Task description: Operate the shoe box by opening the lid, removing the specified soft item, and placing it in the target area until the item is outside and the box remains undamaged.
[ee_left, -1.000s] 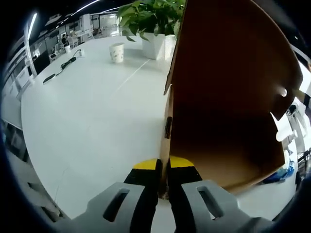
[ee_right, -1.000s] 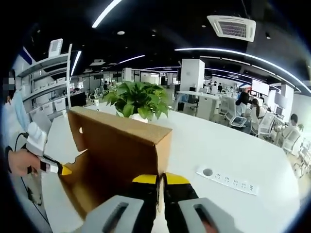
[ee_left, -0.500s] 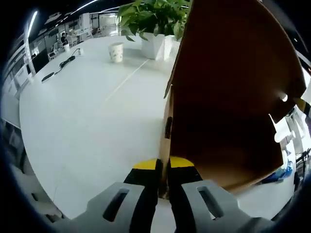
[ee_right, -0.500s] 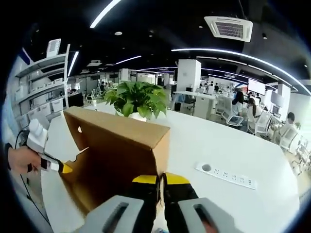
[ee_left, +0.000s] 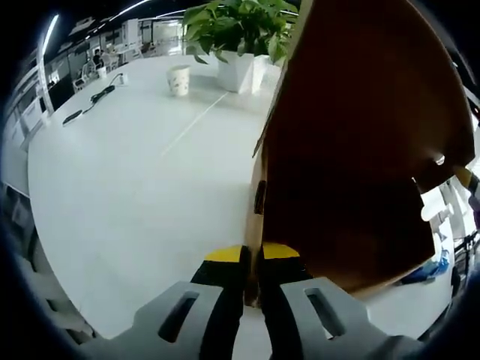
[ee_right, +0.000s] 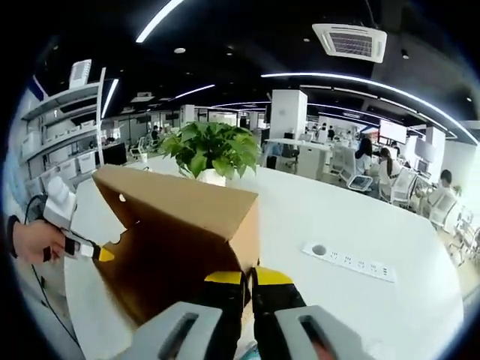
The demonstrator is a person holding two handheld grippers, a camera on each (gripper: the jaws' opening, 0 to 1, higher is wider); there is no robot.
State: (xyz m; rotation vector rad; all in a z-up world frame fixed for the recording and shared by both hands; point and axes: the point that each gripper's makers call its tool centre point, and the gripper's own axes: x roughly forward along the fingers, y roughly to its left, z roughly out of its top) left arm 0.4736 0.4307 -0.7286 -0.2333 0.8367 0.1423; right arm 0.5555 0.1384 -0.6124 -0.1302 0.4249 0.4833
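Note:
The shoe box's brown cardboard lid (ee_left: 360, 150) stands raised, its inner face to the right of my left gripper (ee_left: 253, 271), which is shut on the lid's thin edge. In the right gripper view the same lid (ee_right: 180, 232) slopes away to the left, and my right gripper (ee_right: 248, 279) is shut on its near corner edge. At the lid's far left corner the left gripper (ee_right: 96, 252) clamps it by its yellow tips, held by a person's hand (ee_right: 30, 240). The inside of the box and any soft item are hidden.
A wide white table (ee_left: 127, 187) carries a potted plant (ee_left: 240, 37), a paper cup (ee_left: 179, 79) and cables (ee_left: 94, 101). A power strip (ee_right: 349, 261) lies on the table to the right. Office desks and seated people are far behind.
The lid has tipped a little further; its top edge sits slightly lower in the right gripper view. Both grippers keep their hold on it.

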